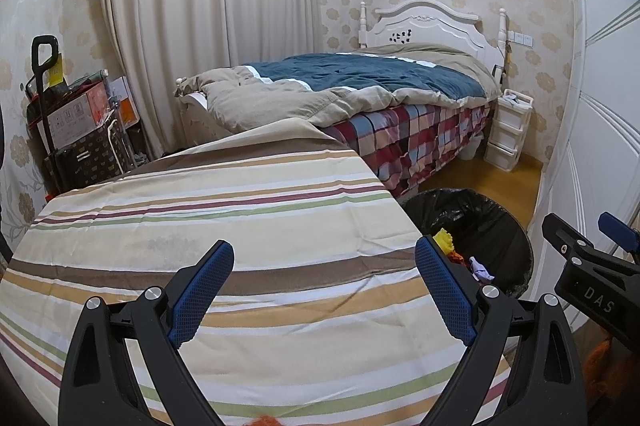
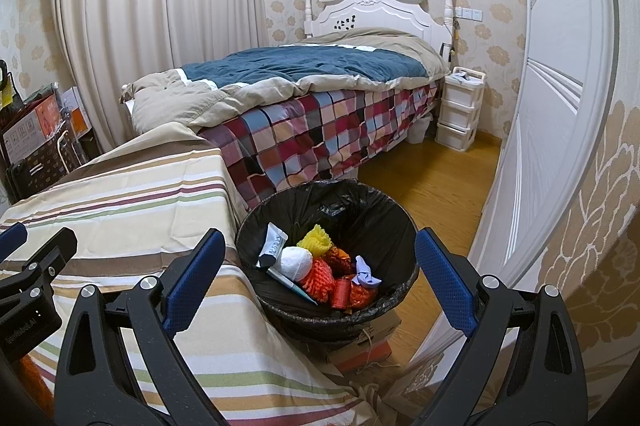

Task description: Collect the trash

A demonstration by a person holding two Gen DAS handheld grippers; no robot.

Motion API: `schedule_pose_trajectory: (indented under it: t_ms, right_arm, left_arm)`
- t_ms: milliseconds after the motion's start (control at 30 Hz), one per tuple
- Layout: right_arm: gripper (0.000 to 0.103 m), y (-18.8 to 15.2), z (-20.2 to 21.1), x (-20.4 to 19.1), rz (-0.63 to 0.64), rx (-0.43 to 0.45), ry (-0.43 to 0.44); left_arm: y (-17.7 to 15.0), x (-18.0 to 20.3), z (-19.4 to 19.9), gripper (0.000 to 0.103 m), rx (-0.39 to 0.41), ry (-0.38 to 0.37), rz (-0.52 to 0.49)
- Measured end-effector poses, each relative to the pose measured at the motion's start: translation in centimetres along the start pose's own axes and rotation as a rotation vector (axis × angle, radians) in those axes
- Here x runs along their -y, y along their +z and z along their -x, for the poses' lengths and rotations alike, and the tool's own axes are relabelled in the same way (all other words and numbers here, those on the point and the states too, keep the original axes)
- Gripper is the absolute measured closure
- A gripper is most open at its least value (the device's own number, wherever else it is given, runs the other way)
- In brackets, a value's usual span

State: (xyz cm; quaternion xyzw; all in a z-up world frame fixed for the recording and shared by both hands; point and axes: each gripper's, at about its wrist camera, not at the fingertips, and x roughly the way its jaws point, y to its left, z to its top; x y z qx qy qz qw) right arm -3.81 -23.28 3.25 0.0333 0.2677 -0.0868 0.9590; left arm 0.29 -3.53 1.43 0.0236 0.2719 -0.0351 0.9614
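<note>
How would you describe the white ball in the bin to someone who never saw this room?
Beside the striped table stands a black-lined bin. Among its trash, left of centre, lies the white ball, the only round white piece, touching a grey tube.

1. The bench is draped in a striped cloth of cream, tan, brown, maroon and green bands; its top is bare apart from an orange scrap at the 6 o'clock edge of the left wrist view, too cropped to identify.
2. The wooden floor carries a black-lined trash bin just beside the bench's 3 o'clock edge; the bin appears to sit on a cardboard box.
3. The floor also holds a white drawer unit at 1 o'clock, beside the bed.
4. The bed bears a checked sheet and a beige-and-blue quilt.
</note>
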Motion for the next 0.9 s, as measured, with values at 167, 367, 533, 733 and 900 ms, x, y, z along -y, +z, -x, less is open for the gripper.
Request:
schedule_pose_trajectory:
  t_ms: [167, 367, 533, 733, 900]
  right_arm:
    - [0.010, 0.0, 0.0, 0.0, 0.000, -0.001, 0.001]
    - [0.010, 0.0, 0.0, 0.0, 0.000, -0.001, 0.001]
    - [0.010, 0.1, 0.0, 0.0, 0.000, -0.002, 0.001]
    - [0.010, 0.1, 0.1, 0.0, 0.002, -0.001, 0.002]
    - [0.010, -0.1, -0.3, -0.3, 0.010, -0.012, 0.011]
  left_arm:
    - [-0.1, 0.0, 0.0, 0.012, -0.001, -0.002, 0.000]
    - [-0.2, 0.1, 0.0, 0.012, -0.001, -0.005, 0.000]
    - [0.0, 0.1, -0.2, 0.012, -0.005, -0.009, -0.001]
    - [0.0, 0.2, -0.2, 0.012, -0.013, -0.002, 0.004]
    - [-0.1, -0.9, -0.6, 0.012, -0.028, 0.013, 0.014]
